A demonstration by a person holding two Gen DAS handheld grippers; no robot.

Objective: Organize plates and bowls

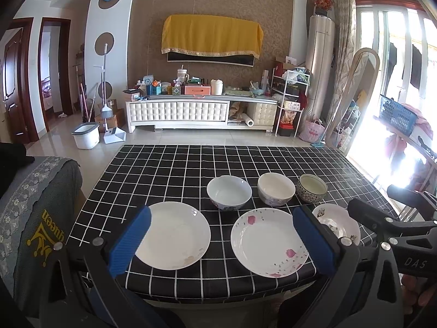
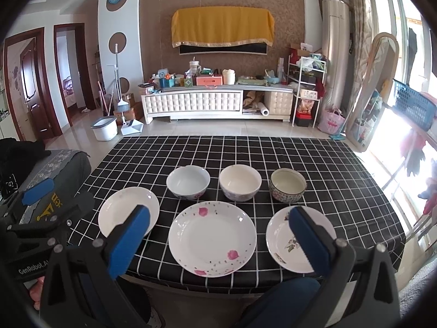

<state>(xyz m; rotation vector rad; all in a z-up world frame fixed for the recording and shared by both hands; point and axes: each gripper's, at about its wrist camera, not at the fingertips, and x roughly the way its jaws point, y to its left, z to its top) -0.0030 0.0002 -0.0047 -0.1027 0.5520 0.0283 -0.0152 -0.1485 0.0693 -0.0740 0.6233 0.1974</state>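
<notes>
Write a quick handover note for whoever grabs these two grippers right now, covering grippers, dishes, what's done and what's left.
Left gripper: open, empty, held above the near table edge.
Right gripper: open, empty, likewise.
On the checked tablecloth, near row: plain white plate, pink-petal plate, floral plate.
Far row: pale blue bowl, cream bowl, patterned bowl.
Done: nothing stacked yet; every piece sits apart.
Left: gather the plates together, and the bowls.
</notes>
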